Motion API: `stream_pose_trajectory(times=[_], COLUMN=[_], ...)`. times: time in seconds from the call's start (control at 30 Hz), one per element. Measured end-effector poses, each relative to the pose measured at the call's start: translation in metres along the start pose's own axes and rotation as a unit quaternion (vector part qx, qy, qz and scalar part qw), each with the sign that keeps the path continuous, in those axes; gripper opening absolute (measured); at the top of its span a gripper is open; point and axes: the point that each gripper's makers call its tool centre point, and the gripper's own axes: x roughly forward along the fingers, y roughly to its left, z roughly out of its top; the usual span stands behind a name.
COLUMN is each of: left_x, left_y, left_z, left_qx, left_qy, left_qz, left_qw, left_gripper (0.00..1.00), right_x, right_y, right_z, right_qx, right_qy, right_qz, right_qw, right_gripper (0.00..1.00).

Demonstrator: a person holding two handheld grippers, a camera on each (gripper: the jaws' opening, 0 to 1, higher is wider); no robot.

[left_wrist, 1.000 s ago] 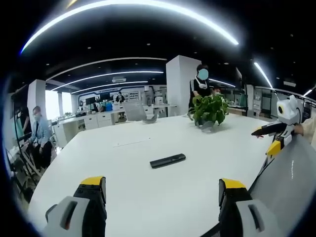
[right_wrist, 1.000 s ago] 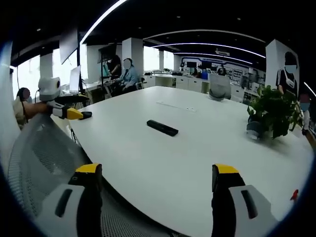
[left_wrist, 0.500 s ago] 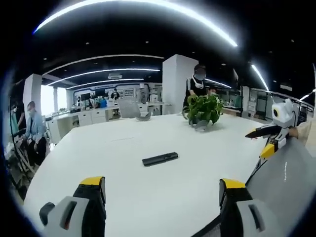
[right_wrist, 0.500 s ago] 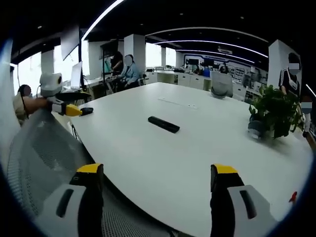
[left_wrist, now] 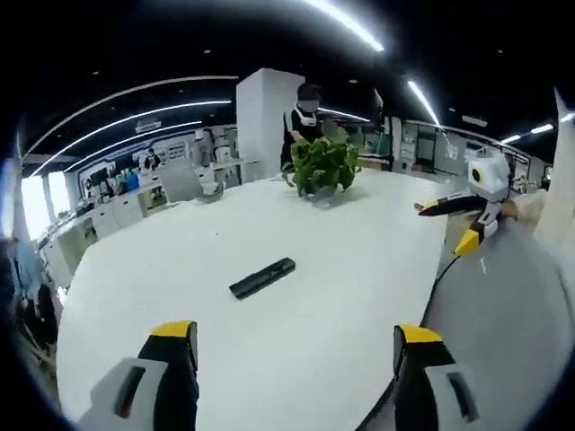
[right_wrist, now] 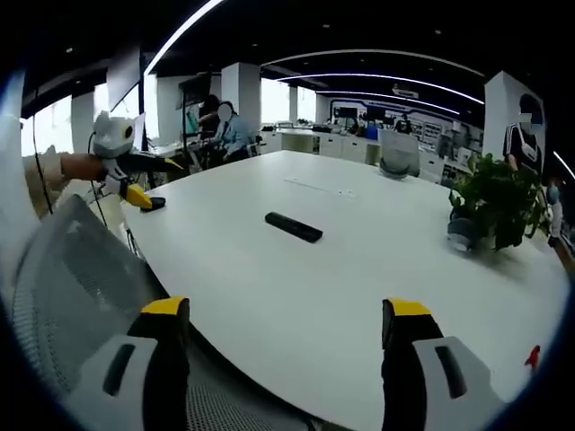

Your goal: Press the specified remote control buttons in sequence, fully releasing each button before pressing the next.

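A slim black remote control (left_wrist: pixel 261 277) lies flat near the middle of the white table (left_wrist: pixel 162 269), a good way ahead of both grippers. My left gripper (left_wrist: pixel 296 348) hovers over the near table edge, jaws wide apart and holding nothing. In the right gripper view the remote (right_wrist: pixel 294 227) lies crosswise. My right gripper (right_wrist: pixel 287 325) is open and holds nothing. The left gripper (right_wrist: pixel 135 180) shows there at the left, held in a hand above the table's edge. The right gripper (left_wrist: pixel 458 220) enters the left gripper view at the right.
A potted green plant (left_wrist: pixel 322 167) (right_wrist: pixel 490 206) stands on the far side of the table. A grey mesh chair back (right_wrist: pixel 72 296) (left_wrist: pixel 503 323) sits close under the grippers. People stand and sit at desks behind.
The left gripper view has swung and tilted, so the remote and plant sit further left. In the right gripper view the left gripper has risen from the table edge. The remote has not moved.
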Motion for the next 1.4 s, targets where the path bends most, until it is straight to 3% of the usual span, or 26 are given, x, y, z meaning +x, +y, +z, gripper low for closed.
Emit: stream_pose_trajectory(times=[0.2,0.5,0.87,1.1,1.4], left_x=[0.022,0.063,0.109,0.131,0.156], left_y=[0.008,0.026,0.045,0.046,0.059], left_z=[-0.003,-0.001,-0.002,0.004,-0.002], left_qx=[0.090,0.156,0.196,0.182,0.199], left_qy=[0.060,0.106,0.144,0.135,0.145], left_qz=[-0.036,-0.083,-0.136,-0.164,-0.174], left_qw=[0.9935,0.9785,0.9604,0.9601,0.9534], left_gripper=[0.88,0.84,0.81,0.81,0.74], right_x=[0.001,0.002,0.003,0.003,0.001], right_y=[0.005,0.007,0.005,0.015,0.015], right_z=[-0.004,-0.010,-0.016,-0.027,-0.032], right_qx=[-0.004,-0.003,0.014,0.013,0.036], right_qy=[0.013,0.027,0.043,0.075,0.088], right_qz=[0.013,0.025,0.026,0.050,0.054], right_qw=[0.9998,0.9993,0.9986,0.9958,0.9940], right_gripper=[0.88,0.79,0.69,0.61,0.52])
